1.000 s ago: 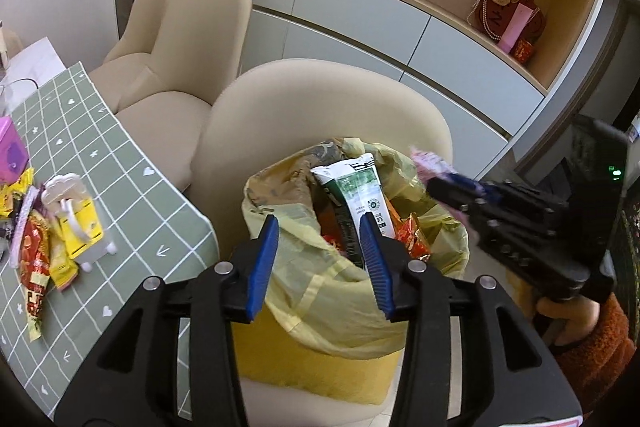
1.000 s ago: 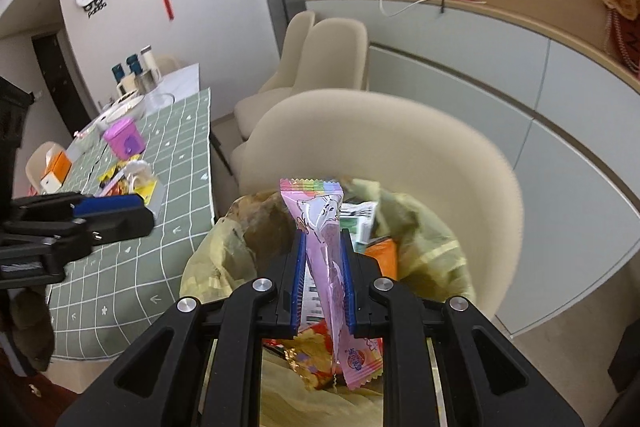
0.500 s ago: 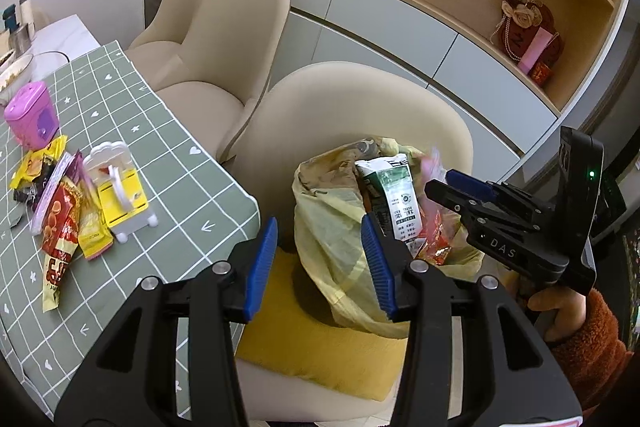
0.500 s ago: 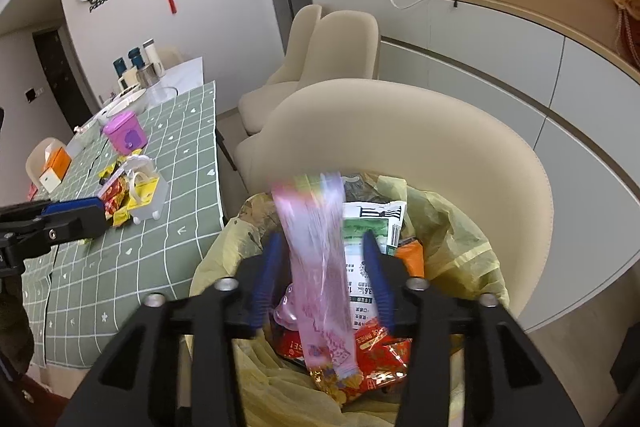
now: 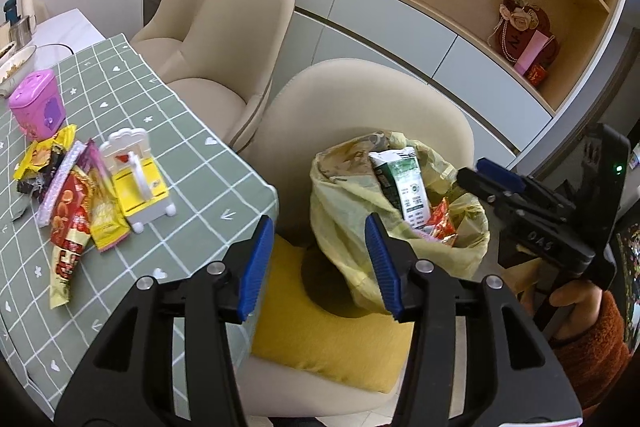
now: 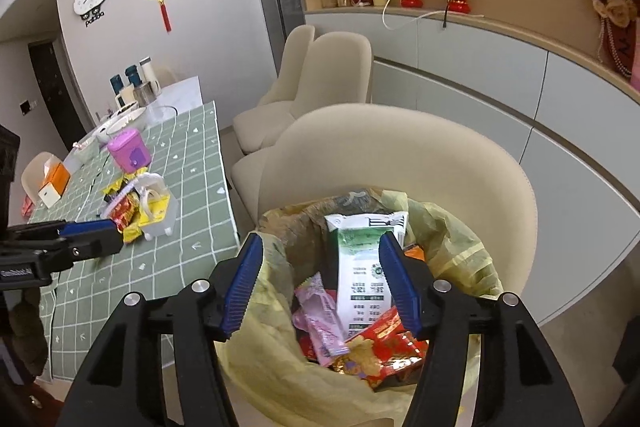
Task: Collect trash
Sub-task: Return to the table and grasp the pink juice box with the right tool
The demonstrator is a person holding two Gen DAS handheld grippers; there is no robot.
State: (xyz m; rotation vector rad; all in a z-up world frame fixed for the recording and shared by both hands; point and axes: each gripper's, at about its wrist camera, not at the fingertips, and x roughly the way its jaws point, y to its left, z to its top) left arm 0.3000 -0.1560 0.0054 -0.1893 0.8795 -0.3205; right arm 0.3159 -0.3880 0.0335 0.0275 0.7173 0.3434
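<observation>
Dining room, cream chair holding yellow trash bag. Right gripper fingers wide, empty, above bag mouth; pink wrapper, milk carton, red snack packs inside. Left gripper fingers wide, empty. Next: swing left to wrappers on green worktop, pinch one wrapper only.
</observation>
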